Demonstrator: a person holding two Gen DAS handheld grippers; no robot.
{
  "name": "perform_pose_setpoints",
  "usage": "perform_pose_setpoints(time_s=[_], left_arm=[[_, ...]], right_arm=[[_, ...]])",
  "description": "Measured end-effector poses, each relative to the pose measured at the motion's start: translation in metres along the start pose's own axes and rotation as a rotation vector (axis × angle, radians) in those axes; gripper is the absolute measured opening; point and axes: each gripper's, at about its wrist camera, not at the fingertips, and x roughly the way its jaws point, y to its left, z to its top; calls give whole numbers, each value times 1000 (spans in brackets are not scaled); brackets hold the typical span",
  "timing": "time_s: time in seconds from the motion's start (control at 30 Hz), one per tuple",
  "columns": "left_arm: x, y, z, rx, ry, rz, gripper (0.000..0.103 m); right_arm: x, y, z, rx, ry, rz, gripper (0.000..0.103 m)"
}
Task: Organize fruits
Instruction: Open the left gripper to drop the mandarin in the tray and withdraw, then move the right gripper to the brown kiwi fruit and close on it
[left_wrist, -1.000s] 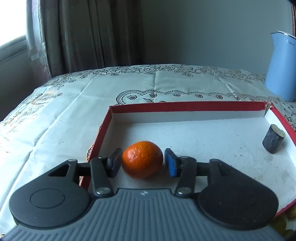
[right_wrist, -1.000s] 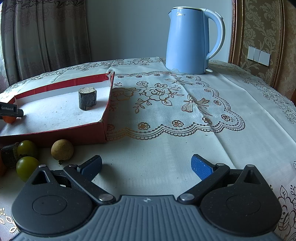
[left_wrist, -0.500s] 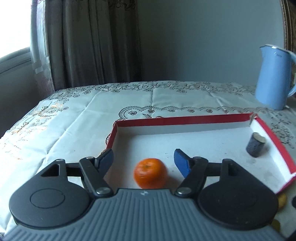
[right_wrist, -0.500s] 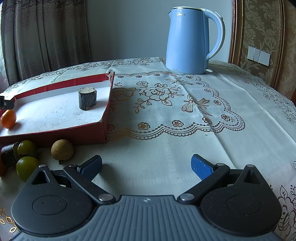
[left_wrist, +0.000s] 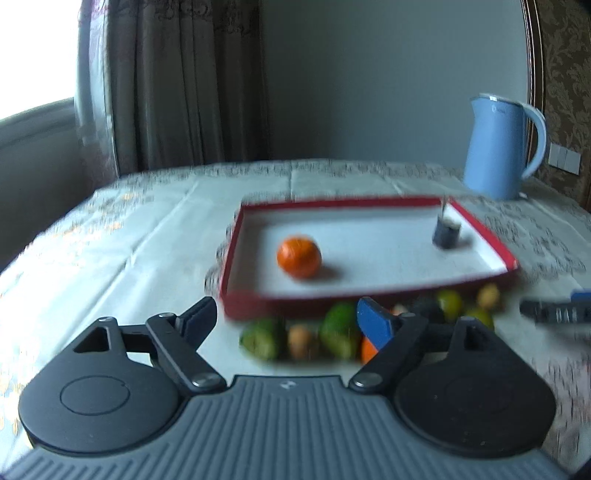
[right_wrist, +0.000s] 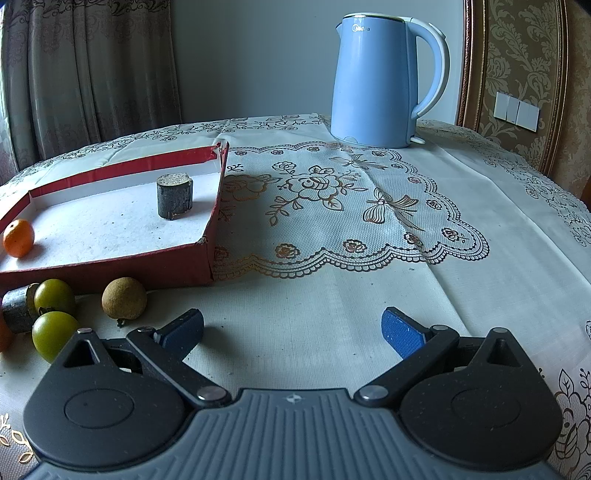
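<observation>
An orange tangerine lies inside the red-walled white tray, at its left; it also shows in the right wrist view. A dark cylinder stands upright in the tray. My left gripper is open and empty, held back from the tray's near wall above a blurred row of green, tan and orange fruits. My right gripper is open and empty over bare tablecloth, right of two green fruits and a brown round fruit.
A blue kettle stands at the back of the table. Another dark cylinder lies by the green fruits. The lace cloth covers the table right of the tray. Curtains hang behind.
My left gripper let go of the tangerine in the tray, opened wide and pulled back and up. The right gripper has not moved.
</observation>
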Motion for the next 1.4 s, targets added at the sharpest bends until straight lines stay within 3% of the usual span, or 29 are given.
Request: perform_pose_setpoints(time_s=[0.2,0.53,0.77,1.07,1.13,1.2,1.4], left_arm=[[-5,7,-31,2,55,9,82],[9,15,-37,-27,77,11,83],[18,17,-35,-34,84,18,92],[23,17,-35,-30,93,9,101],[24,18,-35,-29,96,5,103],[24,17,-35,-29,97,7,103],[24,17,-35,-29,98,7,103]], right_arm=[[0,0,0,0,0,0,103],[-4,-3,-1,26,-33,10,103],[-21,8,1,16,-87,110,103],[-23,41,7,-79,-90,153,102],[-23,45,6,-92,-90,157,98],[-22,49,6,-99,-86,158,85],[-14,56,9,-107,-56,204,71]])
